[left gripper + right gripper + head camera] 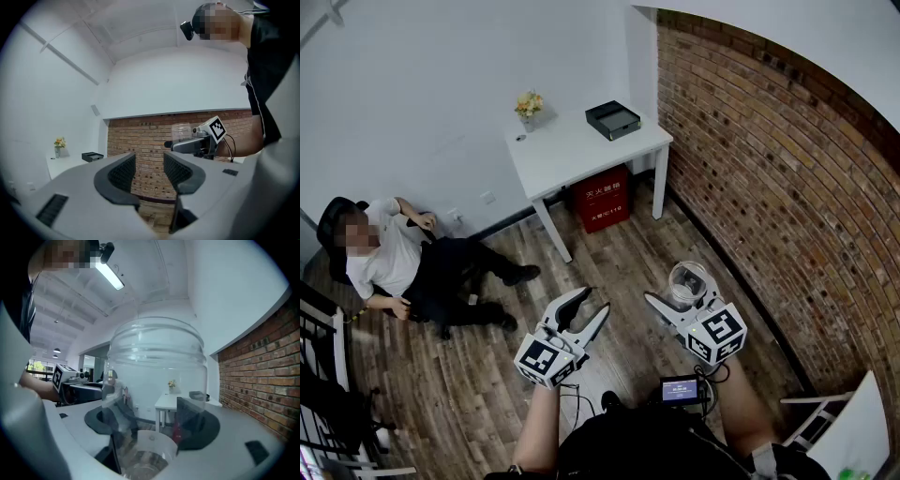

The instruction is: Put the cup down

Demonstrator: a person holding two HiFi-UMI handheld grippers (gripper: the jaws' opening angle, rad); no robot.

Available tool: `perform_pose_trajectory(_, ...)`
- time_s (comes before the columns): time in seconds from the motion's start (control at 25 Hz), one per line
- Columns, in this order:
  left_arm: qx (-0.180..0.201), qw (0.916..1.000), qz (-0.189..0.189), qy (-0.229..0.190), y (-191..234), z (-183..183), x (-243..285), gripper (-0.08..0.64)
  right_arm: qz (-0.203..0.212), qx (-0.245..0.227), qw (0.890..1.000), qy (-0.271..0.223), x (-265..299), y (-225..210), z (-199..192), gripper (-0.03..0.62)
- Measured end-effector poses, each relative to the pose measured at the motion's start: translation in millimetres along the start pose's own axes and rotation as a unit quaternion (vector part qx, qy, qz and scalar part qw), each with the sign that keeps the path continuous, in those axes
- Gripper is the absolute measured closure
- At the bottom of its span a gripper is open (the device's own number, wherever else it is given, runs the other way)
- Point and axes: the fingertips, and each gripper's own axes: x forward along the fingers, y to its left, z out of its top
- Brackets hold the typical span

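Cup (689, 280) (clear, mouth upward) sits pinched between the jaws of the right tool (684, 291), held in the air above the wooden floor (487, 375), well apart from the white table (581, 155) by the brick wall (769, 159). Beside it, the left tool (594, 300) has its jaws moderately apart, gripping nothing.

Bright, even indoor light; a ceiling tube lamp (108, 273) glows overhead, left. Fisheye curvature bends the brick wall (787, 187); both gripper views darken at corners; shadows soft.
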Motion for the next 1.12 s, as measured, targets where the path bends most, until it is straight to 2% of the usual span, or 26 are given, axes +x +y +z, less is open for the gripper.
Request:
perform_pose_trajectory(0.64, 0.003, 1.0, -0.005, -0.002, -4, 0, 3, 0.368, 0.013, 0.005, 1.0, -0.016, -2, 2, 4, 0.219)
perform_pose_trajectory(1.12, -0.003, 0.9999, 0.015, 0.008, -25, -11, 40, 0.38, 0.012, 0.01, 1.0, -0.012, -32, -39, -12, 0.219)
